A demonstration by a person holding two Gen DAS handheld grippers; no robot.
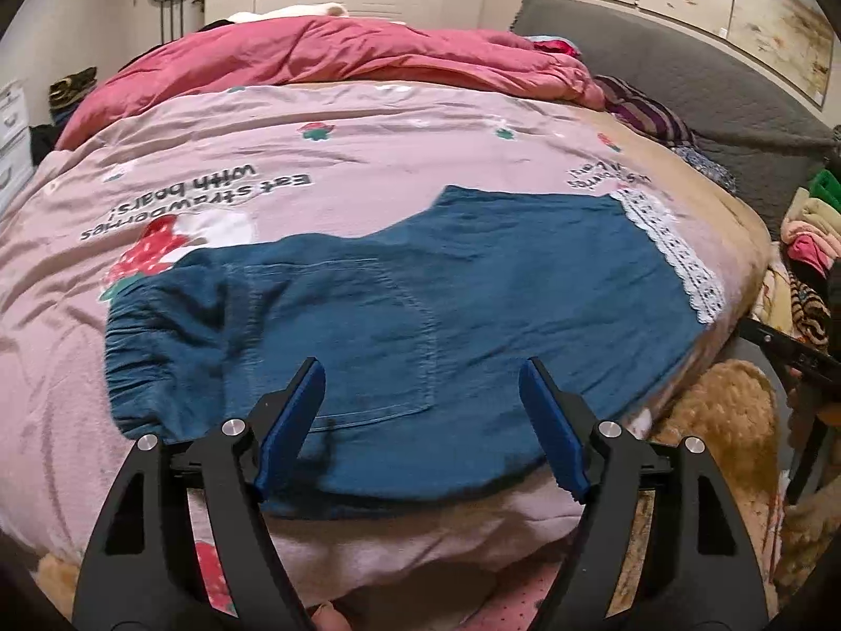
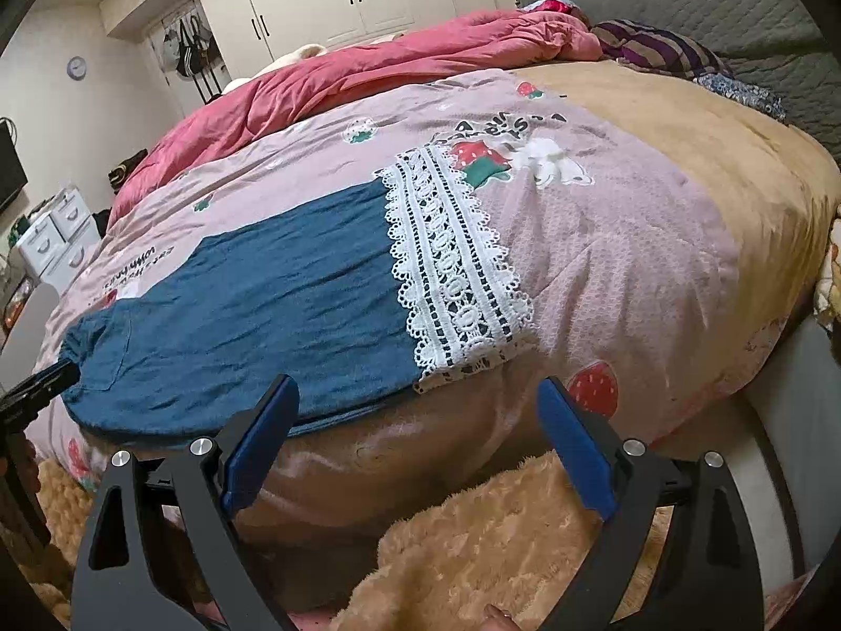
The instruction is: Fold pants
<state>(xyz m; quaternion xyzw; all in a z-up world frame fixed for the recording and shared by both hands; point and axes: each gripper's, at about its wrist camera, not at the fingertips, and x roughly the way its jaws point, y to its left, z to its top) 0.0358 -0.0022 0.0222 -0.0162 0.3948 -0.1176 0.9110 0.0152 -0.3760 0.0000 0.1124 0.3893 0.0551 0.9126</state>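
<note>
Pink strawberry bedspread (image 1: 368, 121) covering bed; blue pants (image 1: 447, 273) with white lace hem (image 2: 452, 257) lying flat near edge. Left gripper (image 1: 420, 394) and right gripper (image 2: 415, 420) hovering, jaws spread wide, gripping nothing.

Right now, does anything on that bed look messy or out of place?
The blue pants lie fairly flat, but their near edge and lace hem hang over the bed's side. Behind them, the red quilt is bunched in a heap.

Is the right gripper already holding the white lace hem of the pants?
No. The right gripper is open and empty, short of the lace hem of the pants.
</note>
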